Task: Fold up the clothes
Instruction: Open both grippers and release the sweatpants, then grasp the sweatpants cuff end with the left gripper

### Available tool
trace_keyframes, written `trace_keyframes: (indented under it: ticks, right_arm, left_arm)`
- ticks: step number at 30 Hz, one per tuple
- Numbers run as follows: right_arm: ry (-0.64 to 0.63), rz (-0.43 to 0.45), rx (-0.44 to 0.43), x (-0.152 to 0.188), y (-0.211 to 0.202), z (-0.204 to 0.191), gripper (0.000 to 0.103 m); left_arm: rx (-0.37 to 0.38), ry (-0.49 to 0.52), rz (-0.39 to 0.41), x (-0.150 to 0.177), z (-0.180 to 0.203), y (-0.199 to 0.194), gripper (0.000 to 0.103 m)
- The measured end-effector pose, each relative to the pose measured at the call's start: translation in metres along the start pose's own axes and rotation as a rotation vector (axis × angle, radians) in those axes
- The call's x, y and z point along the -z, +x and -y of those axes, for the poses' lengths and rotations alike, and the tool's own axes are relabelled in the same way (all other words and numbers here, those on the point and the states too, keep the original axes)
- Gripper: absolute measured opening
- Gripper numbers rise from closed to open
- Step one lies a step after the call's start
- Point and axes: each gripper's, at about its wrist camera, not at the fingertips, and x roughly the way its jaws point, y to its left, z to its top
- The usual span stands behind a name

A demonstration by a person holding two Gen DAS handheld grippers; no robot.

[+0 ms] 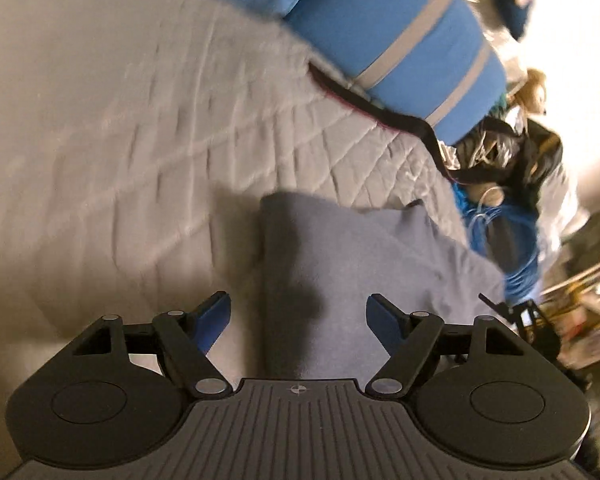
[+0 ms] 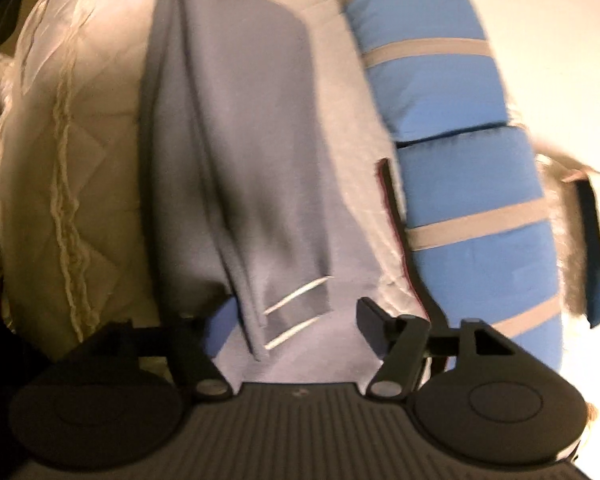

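Observation:
A grey garment [image 1: 360, 248] lies folded lengthwise on the quilted bedspread [image 1: 120, 120]. My left gripper [image 1: 298, 306] hovers over the garment's near end, open, with nothing between its blue pads. In the right wrist view the same grey garment [image 2: 252, 120] stretches away as a long strip, with two short white stripes near its close end. My right gripper [image 2: 296, 312] is open with that near end lying loose between its fingers. A fold of cloth drapes over the left finger [image 2: 226, 324] and partly hides it. The right finger [image 2: 370, 320] stands clear of the cloth.
A blue pillow with grey bands [image 1: 400, 40] [image 2: 440, 92] lies along the bed beside the garment. A black strap [image 1: 364, 104] runs under its edge. Mixed clutter of bags and blue cable [image 1: 500, 184] is piled past the bed's edge. The cream bedspread [image 2: 72, 120] is rumpled at the left.

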Motion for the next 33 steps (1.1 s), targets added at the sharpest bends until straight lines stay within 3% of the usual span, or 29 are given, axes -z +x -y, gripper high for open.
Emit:
trace_keyframes:
  ticks: [5,11,14,16,18,25,33]
  right_arm:
    - [0.083,0.035,0.033,0.005,-0.018,0.012,0.085]
    - [0.147,0.039,0.032,0.005,-0.025,0.024,0.085]
    - [0.148,0.035,0.034,0.008,-0.023,0.025,0.085]
    - [0.152,0.023,0.038,0.008,-0.021,0.027,0.086]
    - [0.152,0.016,0.042,0.008,-0.020,0.028,0.086]
    - [0.110,-0.002,0.050,0.005,-0.022,0.025,0.086]
    - [0.081,-0.011,0.060,0.010,-0.029,0.019,0.086]
  left_arm:
    - [0.132,-0.099,-0.001,-0.005,-0.024,0.006,0.073]
    - [0.215,-0.136,-0.052,-0.009,-0.032,0.022,0.056]
    - [0.225,-0.172,-0.069,-0.010,-0.037,0.032,0.041]
    - [0.220,-0.212,-0.074,-0.008,-0.041,0.039,0.022]
    - [0.212,-0.233,-0.076,-0.006,-0.042,0.042,0.017]
    - [0.013,-0.105,-0.036,-0.010,-0.004,0.020,0.011]
    - [-0.177,-0.128,-0.004,-0.022,-0.009,-0.044,0.011]
